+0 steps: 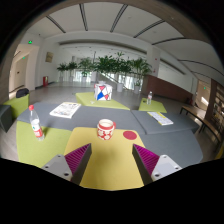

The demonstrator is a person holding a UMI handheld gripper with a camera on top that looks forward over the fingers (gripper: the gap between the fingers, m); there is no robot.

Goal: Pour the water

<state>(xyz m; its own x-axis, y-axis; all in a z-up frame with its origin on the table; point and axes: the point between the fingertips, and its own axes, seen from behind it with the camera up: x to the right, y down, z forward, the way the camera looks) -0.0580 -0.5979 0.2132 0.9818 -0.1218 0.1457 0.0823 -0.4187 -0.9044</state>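
fingers [109, 160] apart, empty | one cup [106, 128] ahead | one bottle [35, 123] | one red lid [130, 134]

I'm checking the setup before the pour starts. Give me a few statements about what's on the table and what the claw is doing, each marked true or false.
1. The claw is open and holds nothing. True.
2. The red-and-white cup stands beyond the fingers, on the table. True.
3. The cup is clamped between the fingers. False: it stands apart, ahead of them.
4. The bottle stands left of the cup. True.
5. The bottle lies on its side. False: it is upright.
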